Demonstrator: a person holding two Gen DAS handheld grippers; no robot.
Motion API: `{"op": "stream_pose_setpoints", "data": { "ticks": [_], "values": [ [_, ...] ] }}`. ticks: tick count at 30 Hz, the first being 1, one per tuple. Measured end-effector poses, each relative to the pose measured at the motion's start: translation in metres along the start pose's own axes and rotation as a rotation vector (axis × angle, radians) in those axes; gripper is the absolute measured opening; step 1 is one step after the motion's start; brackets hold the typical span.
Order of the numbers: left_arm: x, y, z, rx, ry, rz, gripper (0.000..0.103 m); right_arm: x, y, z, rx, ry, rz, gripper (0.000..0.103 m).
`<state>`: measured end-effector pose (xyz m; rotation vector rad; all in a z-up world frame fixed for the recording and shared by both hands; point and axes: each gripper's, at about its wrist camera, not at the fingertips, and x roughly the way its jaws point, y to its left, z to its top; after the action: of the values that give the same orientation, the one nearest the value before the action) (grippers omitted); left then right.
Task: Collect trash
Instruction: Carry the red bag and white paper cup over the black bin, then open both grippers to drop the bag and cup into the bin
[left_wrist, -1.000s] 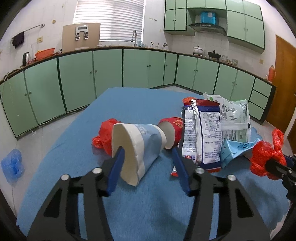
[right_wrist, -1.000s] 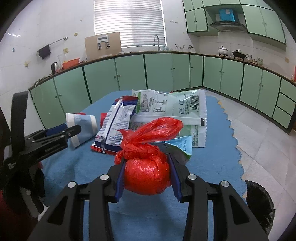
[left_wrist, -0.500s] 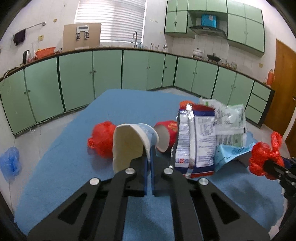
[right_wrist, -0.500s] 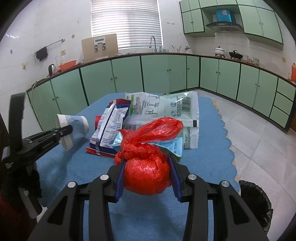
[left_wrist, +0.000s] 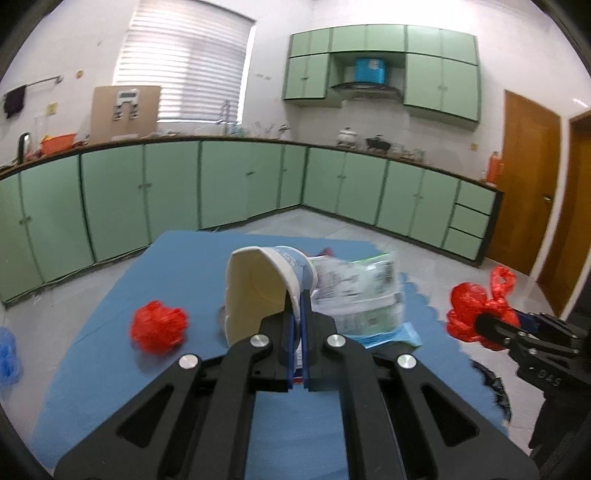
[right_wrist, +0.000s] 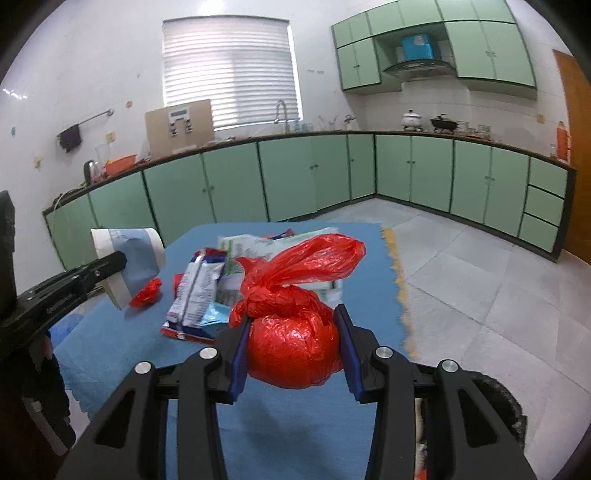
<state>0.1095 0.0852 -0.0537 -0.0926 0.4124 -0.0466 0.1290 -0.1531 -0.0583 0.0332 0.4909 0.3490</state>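
The blue table (right_wrist: 280, 435) carries the remaining litter. A heap of flat snack wrappers (right_wrist: 207, 291) lies at its centre, and a small crumpled red bag (left_wrist: 159, 326) sits apart near the left edge. A dark bin (right_wrist: 491, 398) shows below the table's right edge, largely hidden.

The paper cup (left_wrist: 258, 291) is held clear of the table by the left gripper (left_wrist: 297, 321). Its jaws are pinched almost together on the cup's wall at the rim. The cup is judged light and easily crushed. The wall already looks flattened where it is nipped, so the rim is the sensible hold but needs little force.

The knotted red bag (right_wrist: 291, 347) sits between the fingers of the right gripper (right_wrist: 293, 347). These stand fairly wide and press it on both sides, above the table's near right corner. It is judged soft, light and somewhat slippery. The full body below the knot is the secure place to grip, and the loose tail is not.

Compared with a second ago, the left gripper has closed from a wide straddle and lifted the cup off the cloth. This has exposed the small red bag that lay against it. The right gripper's hold on its bag is unchanged, though it now stands higher and nearer the bin side.
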Motion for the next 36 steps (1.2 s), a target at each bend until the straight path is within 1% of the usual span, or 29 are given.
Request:
{"op": "stream_pose_setpoints", "data": {
  "ticks": [3,8,14,17,21,26,30,33,36],
  "values": [
    [0.002,-0.025,0.003,0.022,-0.007,-0.055,0.002,-0.010,-0.016,-0.002,0.021,-0.011,-0.038,0.042],
    [0.007,-0.073,0.001,0.062,-0.003,-0.157,0.002,-0.031,-0.055,-0.007,0.079,-0.026,-0.121,0.042],
    [0.020,-0.138,-0.008,0.110,0.023,-0.301,0.002,-0.055,-0.102,-0.022,0.133,-0.030,-0.232,0.042],
    [0.029,-0.169,-0.016,0.135,0.042,-0.358,0.002,-0.064,-0.121,-0.030,0.155,-0.025,-0.279,0.042],
    [0.045,-0.205,-0.028,0.167,0.068,-0.415,0.002,-0.070,-0.148,-0.044,0.190,-0.006,-0.343,0.042],
    [0.070,-0.237,-0.042,0.178,0.113,-0.472,0.002,-0.070,-0.179,-0.062,0.228,0.028,-0.403,0.042],
    [0.091,-0.261,-0.053,0.195,0.153,-0.503,0.002,-0.069,-0.202,-0.074,0.250,0.057,-0.443,0.042],
    [0.108,-0.276,-0.065,0.206,0.194,-0.525,0.002,-0.066,-0.220,-0.080,0.269,0.075,-0.459,0.042],
    [0.120,-0.285,-0.070,0.205,0.227,-0.541,0.002,-0.064,-0.229,-0.083,0.283,0.087,-0.461,0.044]
  ]
}}
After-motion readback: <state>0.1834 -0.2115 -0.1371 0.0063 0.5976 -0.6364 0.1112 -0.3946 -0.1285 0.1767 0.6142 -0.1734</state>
